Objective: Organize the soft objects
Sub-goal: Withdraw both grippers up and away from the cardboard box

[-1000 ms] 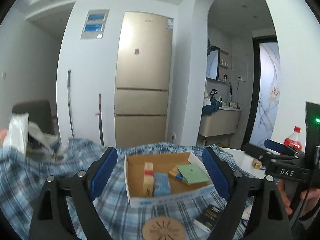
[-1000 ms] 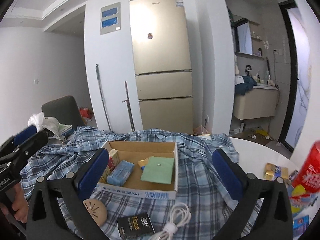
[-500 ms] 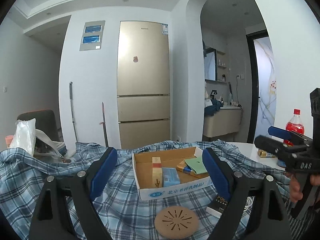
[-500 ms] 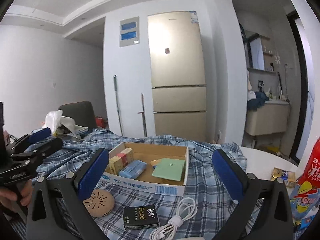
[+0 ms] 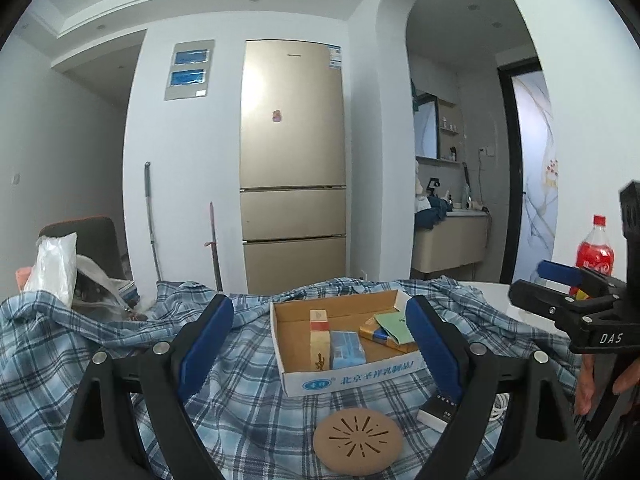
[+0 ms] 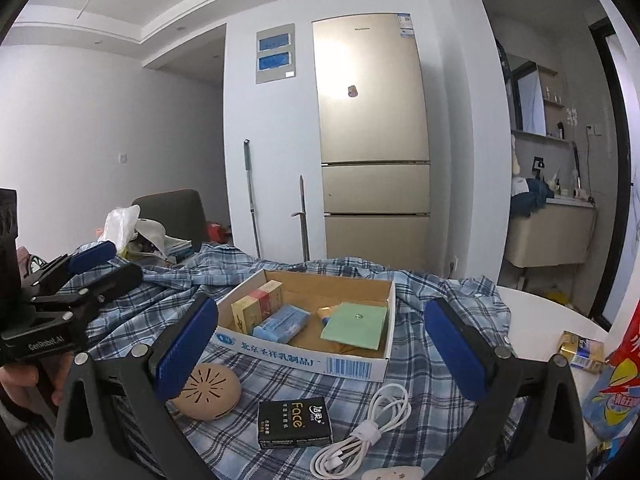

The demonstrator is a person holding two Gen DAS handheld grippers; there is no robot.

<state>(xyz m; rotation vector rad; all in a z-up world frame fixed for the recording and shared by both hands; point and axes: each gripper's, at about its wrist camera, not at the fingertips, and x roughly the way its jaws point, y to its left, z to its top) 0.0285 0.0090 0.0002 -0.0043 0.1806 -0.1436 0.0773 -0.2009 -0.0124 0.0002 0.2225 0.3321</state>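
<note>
White coiled cable [image 6: 362,426] shows whole only from the right gripper [image 6: 320,344]; both grippers spread, empty.

Ahead of you a tall gold fridge [image 5: 293,168] stands against white walls, with an arched washroom alcove [image 5: 448,168] right of it.

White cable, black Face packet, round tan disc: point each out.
White cable [image 6: 362,436], right wrist view, coil's bound middle.
Black Face packet [image 6: 294,424], right wrist view, top face.
Round tan disc [image 5: 357,439], left wrist view, slotted centre.

White charger [image 6: 394,472] cut by bottom edge; snack bag [image 6: 616,384] cut at right
</note>
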